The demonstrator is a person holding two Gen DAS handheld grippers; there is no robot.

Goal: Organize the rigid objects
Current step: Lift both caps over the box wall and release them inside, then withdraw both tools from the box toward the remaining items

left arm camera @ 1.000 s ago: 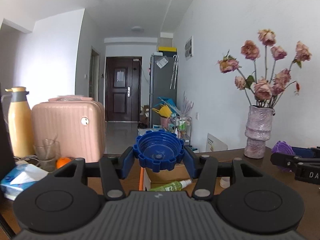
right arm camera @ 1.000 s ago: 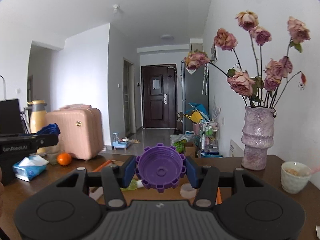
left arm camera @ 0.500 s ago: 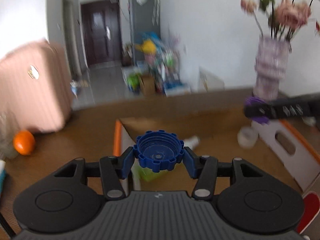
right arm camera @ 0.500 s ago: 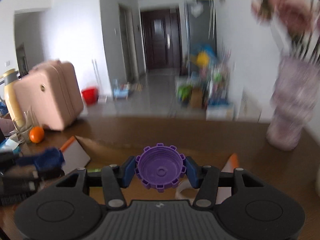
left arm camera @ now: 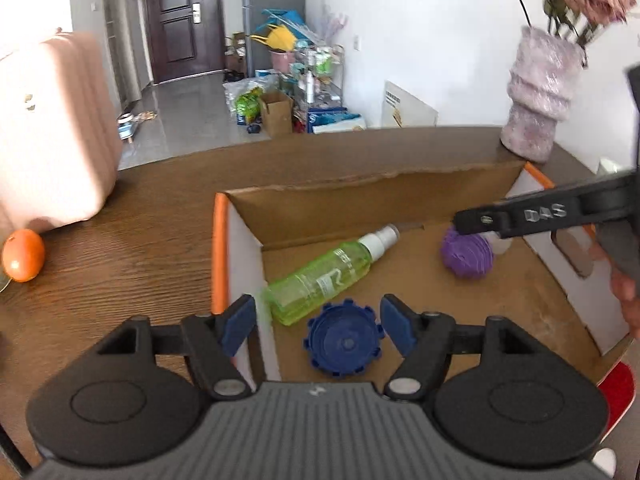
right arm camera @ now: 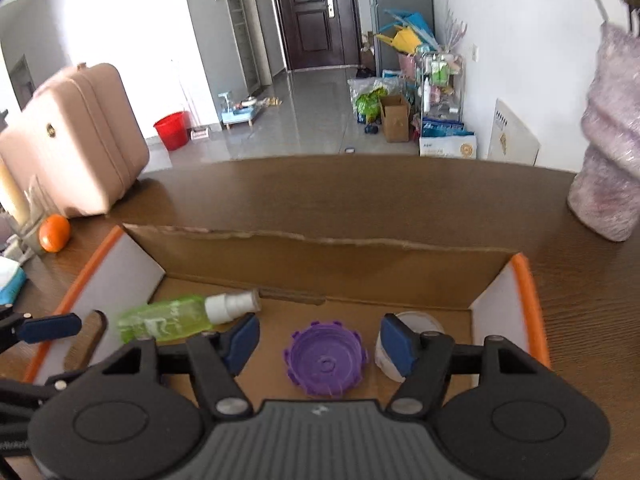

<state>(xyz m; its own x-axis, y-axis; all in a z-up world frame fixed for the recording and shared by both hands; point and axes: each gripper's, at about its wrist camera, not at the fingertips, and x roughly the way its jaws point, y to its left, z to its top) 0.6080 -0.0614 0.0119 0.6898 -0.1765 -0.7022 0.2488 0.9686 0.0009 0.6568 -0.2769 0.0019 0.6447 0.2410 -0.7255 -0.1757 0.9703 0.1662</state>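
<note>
On the brown wooden table (left arm camera: 152, 216) an open cardboard box (left arm camera: 360, 192) with orange-edged flaps takes both grippers from above. Far left on the tabletop an orange (left arm camera: 23, 255) sits just beside a pink suitcase (left arm camera: 52, 128). Inside the box, toward its left wall, a green spray bottle (left arm camera: 326, 276) lies on its side. Next comes the left gripper (left arm camera: 319, 325), jaws opening; the blue toothed cap (left arm camera: 343, 345) lies between its blue pads on the box floor, with clear gaps on both sides, so it is let go. Further right the right gripper (right arm camera: 319, 340) is likewise opening, and the purple toothed cap (right arm camera: 325, 364) rests loose on the cardboard between its fingers, touched by neither pad. A small white jar (right arm camera: 416, 326) stands just behind the right-hand finger, near the box's right wall. Beyond the box, at the table's far right, a mauve vase (left arm camera: 540, 96) holds dried roses.
</note>
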